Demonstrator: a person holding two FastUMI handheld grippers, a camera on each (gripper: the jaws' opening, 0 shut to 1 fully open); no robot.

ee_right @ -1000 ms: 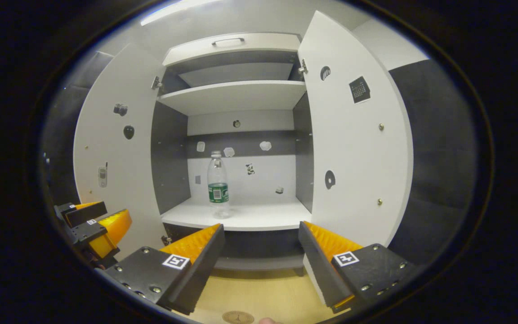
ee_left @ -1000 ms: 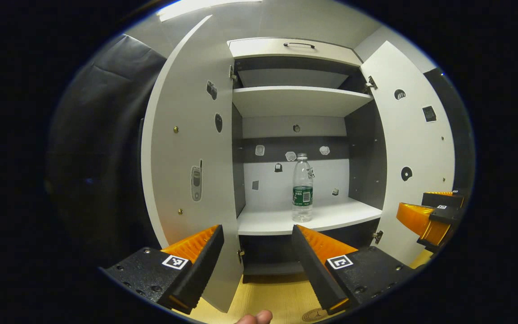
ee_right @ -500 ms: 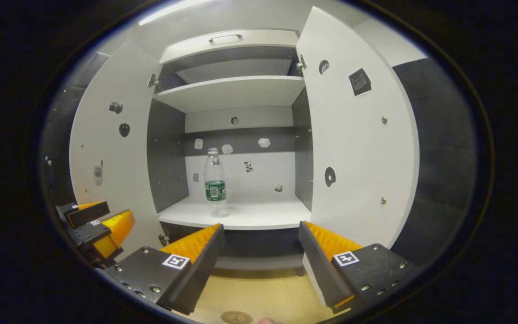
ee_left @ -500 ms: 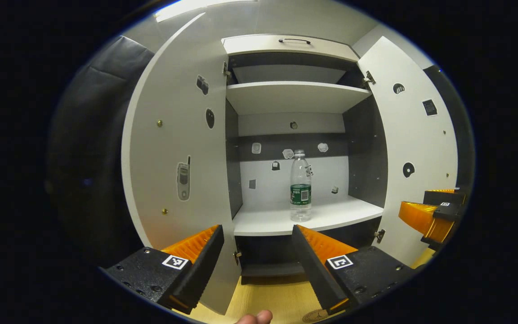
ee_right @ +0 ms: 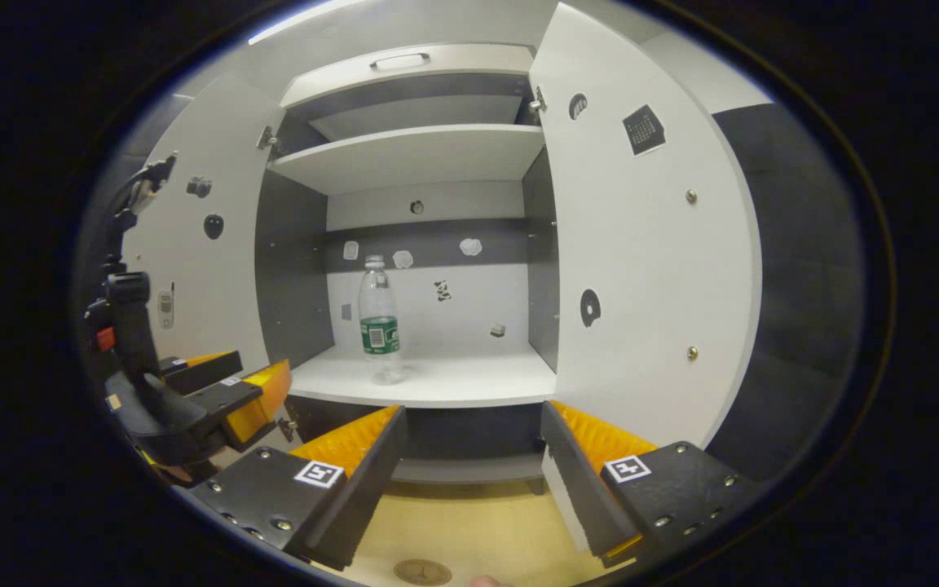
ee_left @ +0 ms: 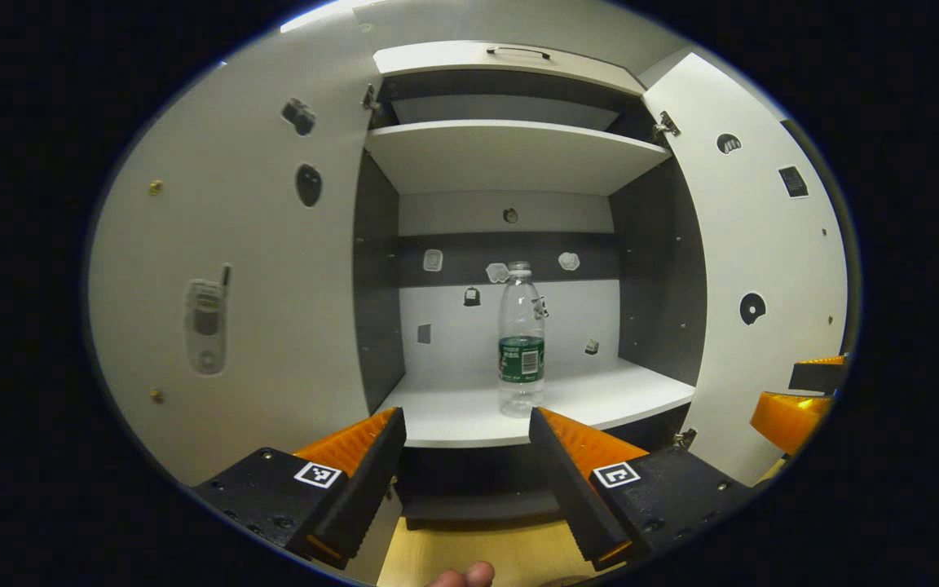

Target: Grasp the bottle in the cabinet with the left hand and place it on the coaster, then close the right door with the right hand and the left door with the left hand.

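Note:
A clear plastic bottle (ee_left: 521,342) with a green label stands upright on the cabinet's lower shelf (ee_left: 592,399), left of the shelf's middle. It is also in the right gripper view (ee_right: 379,322). My left gripper (ee_left: 465,424) is open, short of the shelf's front edge and apart from the bottle. My right gripper (ee_right: 473,416) is open too, in front of the cabinet, with the left gripper (ee_right: 225,390) beside it to its left. Both doors stand open: the left door (ee_left: 257,269) and the right door (ee_right: 649,269). A round coaster (ee_right: 421,571) lies on the wooden surface below.
An upper shelf (ee_left: 510,151) and a top drawer with a handle (ee_left: 518,53) sit above the bottle. Small stickers dot the cabinet's back wall and doors. The right gripper (ee_left: 800,395) shows at the far right of the left gripper view. A fingertip (ee_left: 461,575) shows at its bottom edge.
Both grippers have moved closer to the cabinet, the left one more so, toward the bottle. The bottle has not moved and the doors remain open.

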